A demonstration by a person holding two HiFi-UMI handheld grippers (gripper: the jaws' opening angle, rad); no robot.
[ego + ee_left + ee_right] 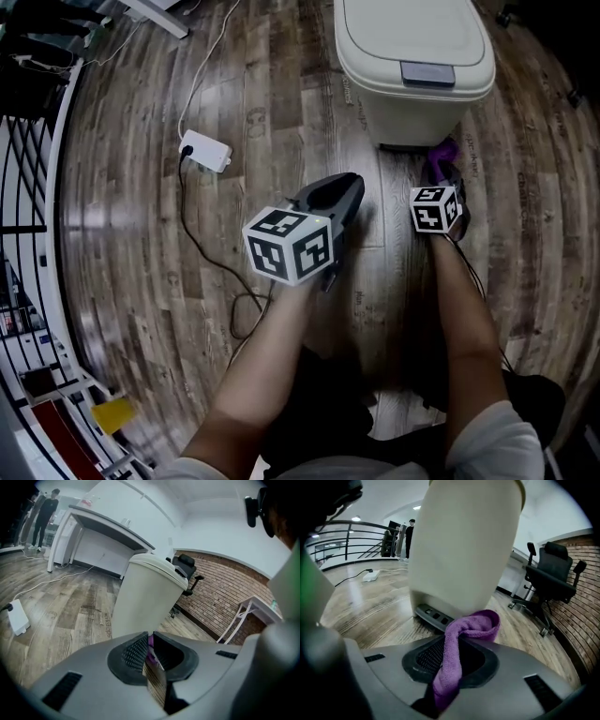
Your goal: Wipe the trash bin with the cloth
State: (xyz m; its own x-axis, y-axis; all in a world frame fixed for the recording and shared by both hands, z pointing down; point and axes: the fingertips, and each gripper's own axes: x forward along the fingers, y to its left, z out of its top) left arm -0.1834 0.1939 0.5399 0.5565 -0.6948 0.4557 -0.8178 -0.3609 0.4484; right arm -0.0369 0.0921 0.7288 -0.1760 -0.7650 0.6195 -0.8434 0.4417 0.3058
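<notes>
- The right claw (454, 641) is clamped on the purple cloth (480, 623); the cloth runs up between the jaws and folds over in a bunched loop past their tips
- The loop sits low, just in front of the foot of the cream trash bin (464, 550), above its grey pedal (433, 616); whether the cloth touches the wall cannot be told
- The left claw (149, 637) has its jaws drawn together on nothing; a sliver of purple shows in the slit, probably the cloth beyond it; from the head view this claw (345, 183) hangs over the wooden floor (141, 234), near the bin and apart from it
- From the head view the bin (412, 103) stands upright with its lid (412, 37) down; the cloth (442, 150) is at its base, ahead of the right claw (441, 173)
- Step in hand, as I judge it: the cloth is gripped and brought to the bin's lower front, so wiping is at its start or just about to begin
- The next move calls for pressing the loop flat against the wall and stroking along it, with the grip kept firm so the cloth does not slip; the free claw could steady the light bin against sliding
</notes>
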